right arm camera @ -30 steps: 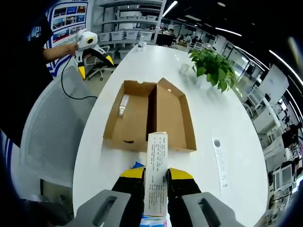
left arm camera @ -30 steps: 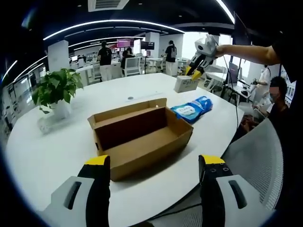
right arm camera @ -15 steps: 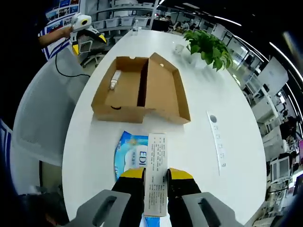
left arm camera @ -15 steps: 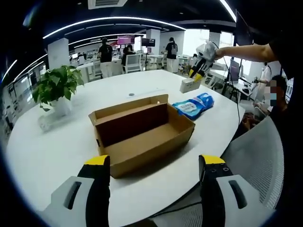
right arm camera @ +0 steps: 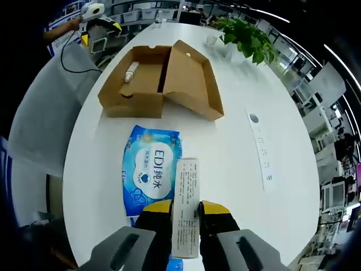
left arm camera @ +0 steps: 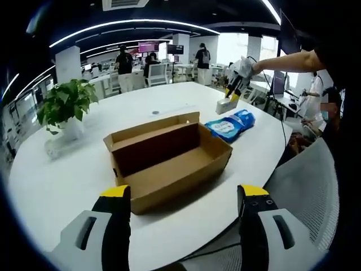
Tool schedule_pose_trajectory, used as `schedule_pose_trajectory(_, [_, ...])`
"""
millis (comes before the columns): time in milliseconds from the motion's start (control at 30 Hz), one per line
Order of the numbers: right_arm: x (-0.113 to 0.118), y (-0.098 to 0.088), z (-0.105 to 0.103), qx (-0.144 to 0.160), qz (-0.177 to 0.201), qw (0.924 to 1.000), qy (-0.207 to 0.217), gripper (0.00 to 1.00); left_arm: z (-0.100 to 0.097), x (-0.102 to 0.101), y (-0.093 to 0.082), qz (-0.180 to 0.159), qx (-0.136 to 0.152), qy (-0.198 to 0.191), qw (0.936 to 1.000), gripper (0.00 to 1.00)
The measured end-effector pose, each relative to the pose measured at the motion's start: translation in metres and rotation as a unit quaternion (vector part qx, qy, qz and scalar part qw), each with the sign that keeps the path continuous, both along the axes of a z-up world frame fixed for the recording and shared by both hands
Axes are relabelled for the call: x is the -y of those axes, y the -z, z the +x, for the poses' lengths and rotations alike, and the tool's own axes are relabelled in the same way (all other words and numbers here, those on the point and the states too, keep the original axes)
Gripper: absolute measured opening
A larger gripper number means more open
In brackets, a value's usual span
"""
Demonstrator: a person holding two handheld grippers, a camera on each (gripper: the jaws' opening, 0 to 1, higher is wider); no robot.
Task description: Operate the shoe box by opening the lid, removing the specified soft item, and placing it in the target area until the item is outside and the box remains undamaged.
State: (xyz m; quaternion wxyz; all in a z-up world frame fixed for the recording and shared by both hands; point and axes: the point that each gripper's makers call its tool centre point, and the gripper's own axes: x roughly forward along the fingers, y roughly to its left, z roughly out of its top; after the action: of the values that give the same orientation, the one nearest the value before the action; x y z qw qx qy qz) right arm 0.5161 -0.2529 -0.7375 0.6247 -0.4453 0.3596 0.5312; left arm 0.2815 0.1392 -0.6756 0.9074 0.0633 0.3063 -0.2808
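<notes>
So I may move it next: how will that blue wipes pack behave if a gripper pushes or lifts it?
The blue wipes pack looks like soft film, so it would likely sag when lifted. Lying flat on the white table, it should slide, not roll. The glossy wrap may slip between jaws.

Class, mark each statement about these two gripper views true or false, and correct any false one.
1. The brown cardboard shoe box has its lid open. True.
2. The right gripper is open and holds nothing. False: it is shut on a narrow white printed carton.
3. The blue wet-wipes pack lies inside the box. False: it lies on the white table.
4. A small white tube lies in the box. True.
</notes>
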Motion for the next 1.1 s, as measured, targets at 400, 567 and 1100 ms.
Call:
schedule_pose_trajectory(400, [0.033,0.031,0.011,-0.002,-0.042,0.9991,0.003,0.13,0.001,-0.001,0.007,0.002,-0.015,-0.01,0.9998,0.79])
schedule_pose_trajectory(567, [0.047,0.045,0.014,-0.005,-0.059,0.9983,0.001,0.13,0.001,-0.004,0.01,0.006,-0.021,-0.013,0.9997,0.79])
schedule_pose_trajectory(1100, [0.089,0.066,0.018,0.001,-0.101,0.9949,-0.007,0.14,0.001,0.002,0.018,0.014,-0.037,-0.006,0.9992,0.79])
